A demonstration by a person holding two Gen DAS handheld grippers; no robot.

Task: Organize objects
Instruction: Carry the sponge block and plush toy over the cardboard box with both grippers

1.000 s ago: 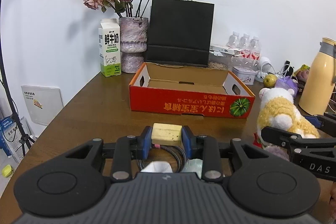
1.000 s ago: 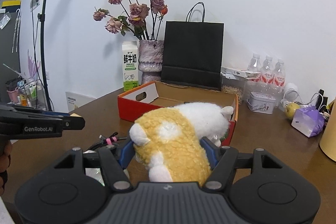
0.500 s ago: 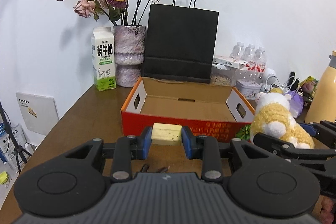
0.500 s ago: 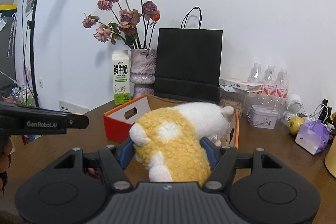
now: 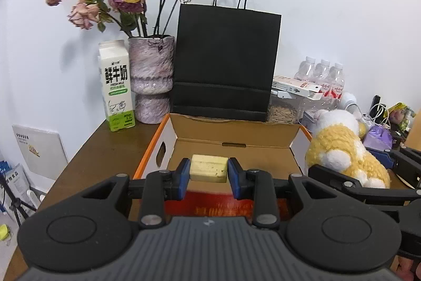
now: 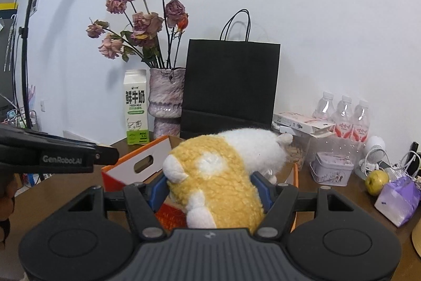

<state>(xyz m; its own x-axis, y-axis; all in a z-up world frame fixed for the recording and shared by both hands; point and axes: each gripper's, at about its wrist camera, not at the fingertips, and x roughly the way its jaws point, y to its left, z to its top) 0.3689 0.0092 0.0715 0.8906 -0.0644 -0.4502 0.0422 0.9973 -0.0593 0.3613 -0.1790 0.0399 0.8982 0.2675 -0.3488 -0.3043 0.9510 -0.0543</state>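
Left claw (image 5: 208,170) pinches a pale yellow block (image 5: 208,167) between its blue pads, held above the near edge of the open cardboard box (image 5: 231,146). Right claw (image 6: 210,188) grips a yellow-and-white plush toy (image 6: 223,170) around its body, over the box's right side. The box sits on the brown surface (image 5: 105,157), in front of a black paper bag (image 5: 223,65). Behind the box to its left stand a milk carton (image 5: 117,86) and a vase of dried roses (image 5: 151,80). Right of the box: a small tin (image 6: 332,169), water bottles (image 6: 344,112), a green apple (image 6: 377,178).
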